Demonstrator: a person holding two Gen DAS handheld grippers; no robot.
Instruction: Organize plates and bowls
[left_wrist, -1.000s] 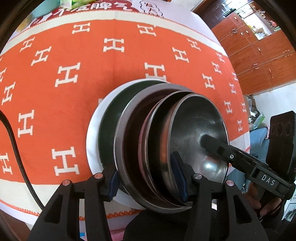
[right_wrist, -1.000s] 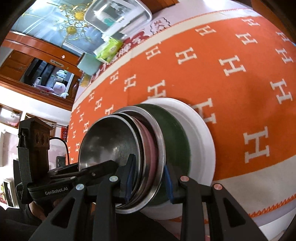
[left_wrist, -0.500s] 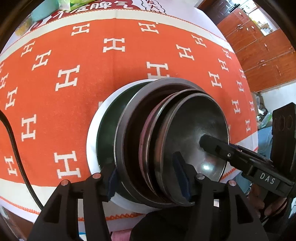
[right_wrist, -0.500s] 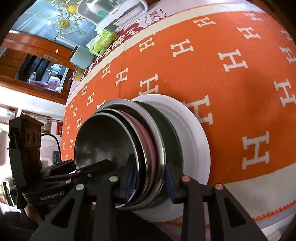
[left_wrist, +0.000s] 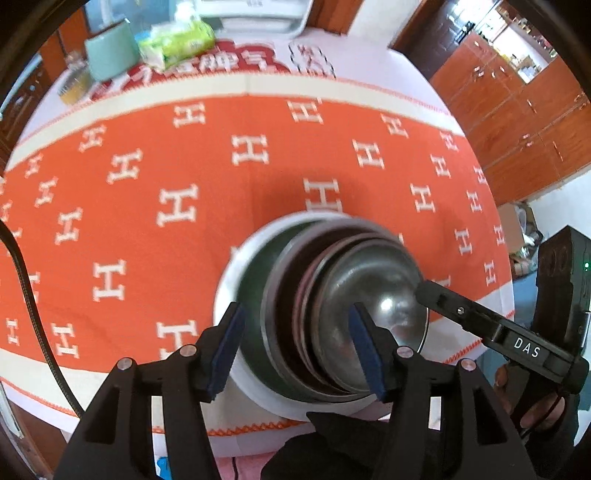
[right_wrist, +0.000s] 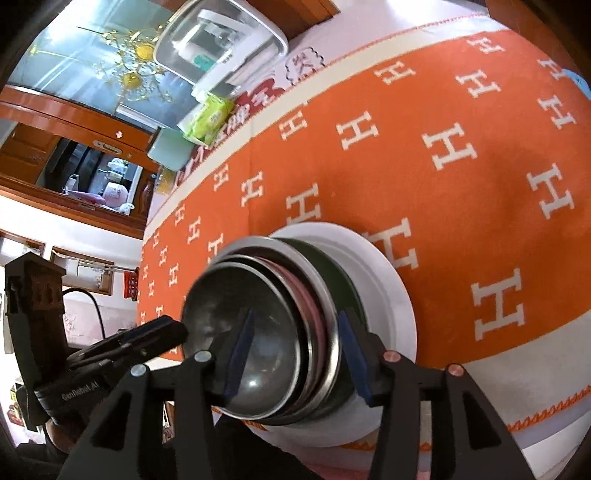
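A nested stack sits near the front edge of the orange H-patterned cloth. From the bottom it is a white plate (left_wrist: 225, 295) (right_wrist: 388, 288), a dark green dish (left_wrist: 255, 280), a wide steel bowl, a pink bowl (right_wrist: 310, 299) and a small steel bowl (left_wrist: 384, 295) (right_wrist: 258, 332) on top. My left gripper (left_wrist: 295, 347) hovers above the stack's left side. Its jaws are opening, with the rims below and between the blue pads, untouched. My right gripper (right_wrist: 295, 354) straddles the rims on the other side. Its jaws are also opening and its pads stand clear of the metal.
At the table's far edge stand a green tissue packet (left_wrist: 177, 44), a teal cup (left_wrist: 110, 55) and a clear-lidded white container (right_wrist: 221, 48). A black cable (left_wrist: 33, 295) hangs at the left. Wooden cabinets (left_wrist: 517, 110) stand to the right. The stack sits close to the cloth's front hem.
My left gripper has risen away from the stack, and its jaws stand wider. The right gripper's pads, earlier tight on the bowl rims, have spread apart. The stack stays in place.
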